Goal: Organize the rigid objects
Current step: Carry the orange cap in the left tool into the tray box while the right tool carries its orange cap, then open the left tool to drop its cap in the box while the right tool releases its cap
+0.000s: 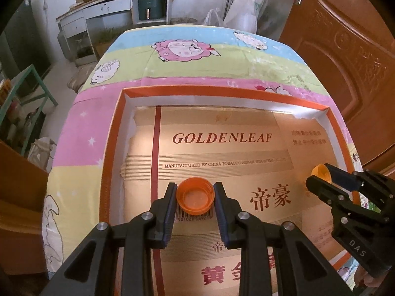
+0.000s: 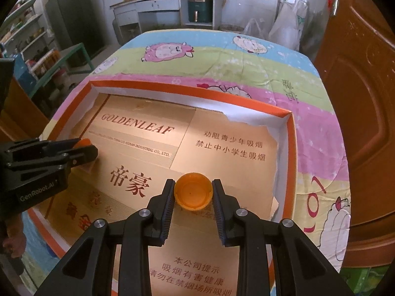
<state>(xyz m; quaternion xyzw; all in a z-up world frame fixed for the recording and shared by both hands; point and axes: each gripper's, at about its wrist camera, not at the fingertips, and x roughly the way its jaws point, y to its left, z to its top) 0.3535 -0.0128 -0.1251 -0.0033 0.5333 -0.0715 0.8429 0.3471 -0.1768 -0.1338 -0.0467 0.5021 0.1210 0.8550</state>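
My left gripper [image 1: 195,196] is shut on an orange bottle cap [image 1: 195,198], hollow side facing the camera, just above the cardboard floor of a shallow orange-rimmed box [image 1: 209,90]. My right gripper [image 2: 193,193] is shut on a yellow-orange cap [image 2: 193,196], also open side up, over the right half of the same box [image 2: 187,91]. In the left wrist view the right gripper [image 1: 318,176] shows at the right with its cap [image 1: 321,171]. The left gripper [image 2: 86,149] appears at the left of the right wrist view, a sliver of its orange cap [image 2: 85,141] visible.
The box lies on a table under a pastel cloth printed with sheep [image 1: 187,49]. A brown wooden door [image 1: 345,49] stands close on the right. A green frame stand [image 1: 32,86] and a dark fridge [image 2: 74,19] are to the left; a kitchen counter [image 2: 160,0] is behind.
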